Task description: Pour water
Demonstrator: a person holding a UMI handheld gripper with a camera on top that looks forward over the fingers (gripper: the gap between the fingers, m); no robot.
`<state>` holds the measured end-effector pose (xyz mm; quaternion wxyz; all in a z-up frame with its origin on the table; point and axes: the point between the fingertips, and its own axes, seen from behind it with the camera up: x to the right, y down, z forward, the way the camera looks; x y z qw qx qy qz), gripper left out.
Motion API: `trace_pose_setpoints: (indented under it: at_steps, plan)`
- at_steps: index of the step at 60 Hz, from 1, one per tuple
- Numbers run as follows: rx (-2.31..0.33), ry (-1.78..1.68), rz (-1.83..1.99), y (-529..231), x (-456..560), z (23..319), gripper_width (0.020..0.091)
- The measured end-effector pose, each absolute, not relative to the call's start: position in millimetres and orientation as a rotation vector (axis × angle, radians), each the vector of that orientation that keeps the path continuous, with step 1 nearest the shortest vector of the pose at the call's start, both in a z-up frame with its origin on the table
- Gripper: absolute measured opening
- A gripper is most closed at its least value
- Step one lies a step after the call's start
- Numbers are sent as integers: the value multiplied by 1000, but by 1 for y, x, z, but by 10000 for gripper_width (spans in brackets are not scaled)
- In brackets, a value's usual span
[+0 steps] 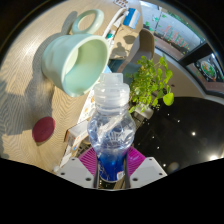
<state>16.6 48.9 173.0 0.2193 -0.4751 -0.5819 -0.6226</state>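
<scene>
A clear plastic water bottle [110, 125] with a blue label stands up between my fingers, and both pink pads [90, 160] press on its lower body. My gripper [111, 165] is shut on it. The bottle's mouth points toward a pale mint-green mug [78, 62] with a handle, which appears just beyond the bottle top, its opening facing the bottle. The mug rests on a light wooden table [25, 110]. No water stream is visible.
A small potted green plant [150, 82] stands right of the bottle on a dark surface [190, 130]. A dark red round object [43, 129] lies on the wooden table left of the bottle. Chairs and a bright window area sit farther back.
</scene>
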Motion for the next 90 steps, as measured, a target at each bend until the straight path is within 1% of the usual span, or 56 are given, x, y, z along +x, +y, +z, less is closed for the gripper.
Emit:
trace_pose_setpoints:
  at_steps: [4,11,15,19,22,27,34,39,49,61,65,76,77,79,82,83,85,90]
  plan:
    - [-1407,-1496,-1623,45,16,184,350]
    - [-1655,-1189,-1313,35,16,198,352]
    - [-1763,-1024,-1111,33,20,213,354]
    - [-1815,-851,-960,27,22,230,355]
    - [-1849,-732,-828,27,30,238,354]
    - [-1917,-512,-556,23,34,237,354]
    - [-1988,-220,-238,19,44,208,353]
    - [-1988,-98,-123,19,54,185,353]
    - [-2000,-14,-26,24,62,130,353]
    - [-2057,16,-17,16,61,64,359]
    - [-2007,8,-29,15,62,69,358]
    - [-2047,29,-2,16,66,64,523]
    - [-2066,30,-2,14,66,62,549]
    - [-2094,28,-8,8,65,60,651]
    - [-2120,19,-16,-1,65,63,838]
    - [-2128,16,-21,-5,67,65,870]
    - [-2139,12,-36,-14,67,70,837]
    - [-2173,18,-69,-43,65,89,862]
